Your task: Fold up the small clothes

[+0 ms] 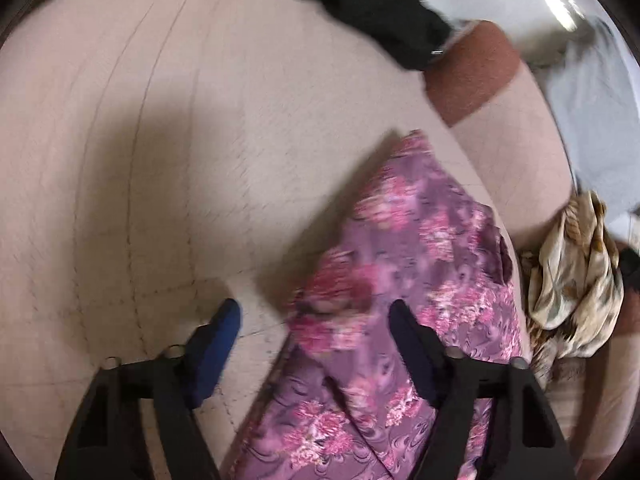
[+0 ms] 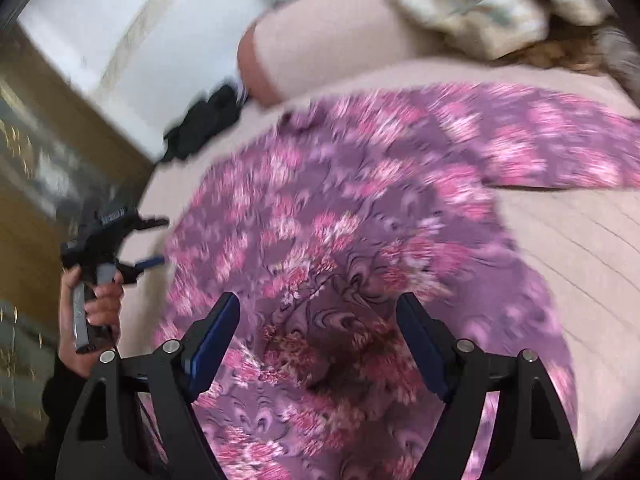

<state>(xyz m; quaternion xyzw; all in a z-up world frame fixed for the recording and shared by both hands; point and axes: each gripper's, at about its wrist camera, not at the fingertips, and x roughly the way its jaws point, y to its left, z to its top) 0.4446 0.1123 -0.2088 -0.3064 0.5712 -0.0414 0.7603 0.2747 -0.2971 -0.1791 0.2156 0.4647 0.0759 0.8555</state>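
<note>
Floral cloth (image 2: 360,208), purple/pink, lies spread on the beige sofa (image 1: 140,140). I see both tongs spread, nothing pinched. Right tongs (image 2: 318,320) hover over the cloth's middle. Left tongs (image 1: 314,320) sit at its edge: one finger over the sofa, the other over fabric. Right cam also shows the left tongs off the cloth's left side, gripped by a hand (image 2: 100,304). Black garment (image 1: 380,4) near the armrest, brown-cream fabric (image 1: 572,280) bunched just beside the cloth. Both views blurred.
</note>
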